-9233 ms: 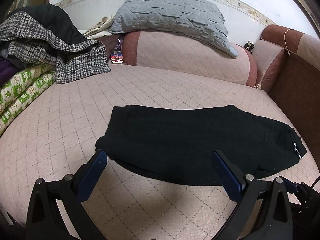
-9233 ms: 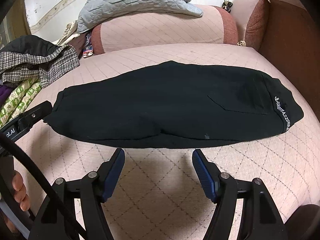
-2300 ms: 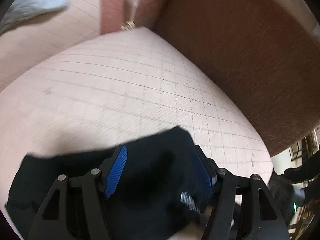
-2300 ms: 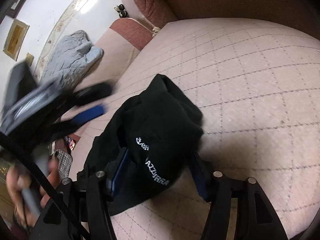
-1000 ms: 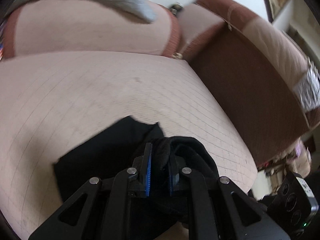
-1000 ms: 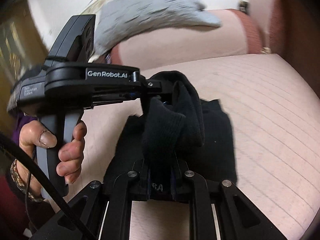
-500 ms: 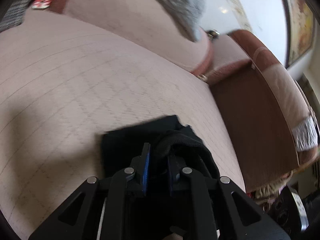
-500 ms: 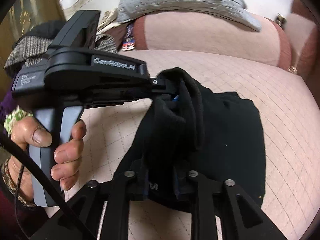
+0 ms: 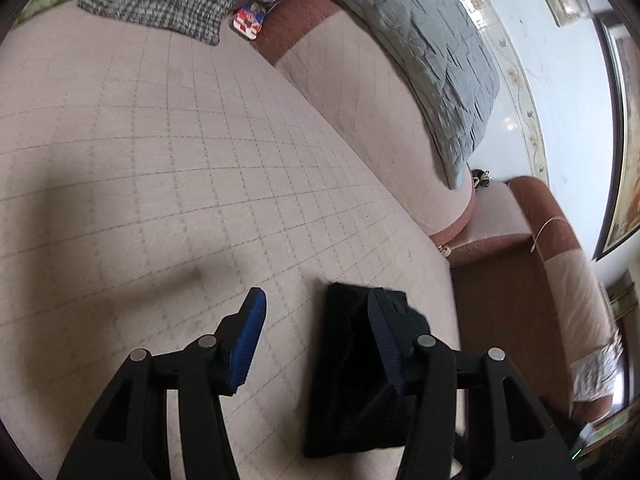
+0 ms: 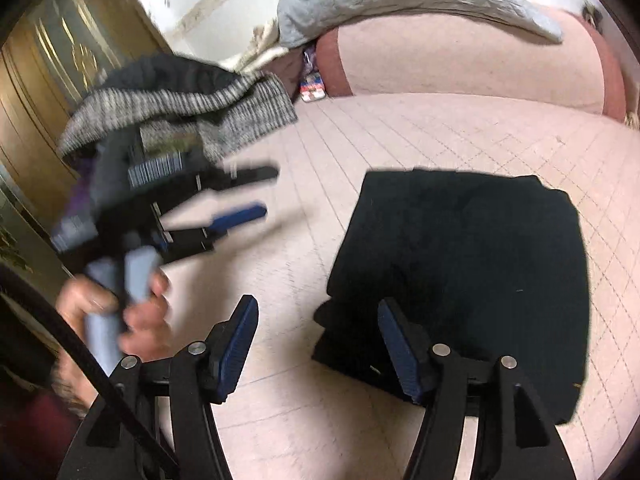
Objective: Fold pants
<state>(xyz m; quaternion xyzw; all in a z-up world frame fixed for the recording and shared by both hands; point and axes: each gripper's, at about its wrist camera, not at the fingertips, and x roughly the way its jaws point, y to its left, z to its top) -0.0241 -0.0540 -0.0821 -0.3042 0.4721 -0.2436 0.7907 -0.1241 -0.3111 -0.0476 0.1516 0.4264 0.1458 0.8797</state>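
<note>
The black pants (image 10: pixel 472 264) lie folded in a neat square on the pink sofa (image 9: pixel 168 168), near its right end. Both the left gripper (image 9: pixel 316 336) and right gripper (image 10: pixel 316 340) are wide, holding nothing. Lift away slowly — don't snag a flap.

Our grippers are black plastic frames with ribbed blue pads (image 9: pixel 249 332) and silver screws; the left gripper (image 10: pixel 256 192) has a grey handle, bare-skinned left hand (image 10: pixel 132 312), dark red sleeve, black cable
</note>
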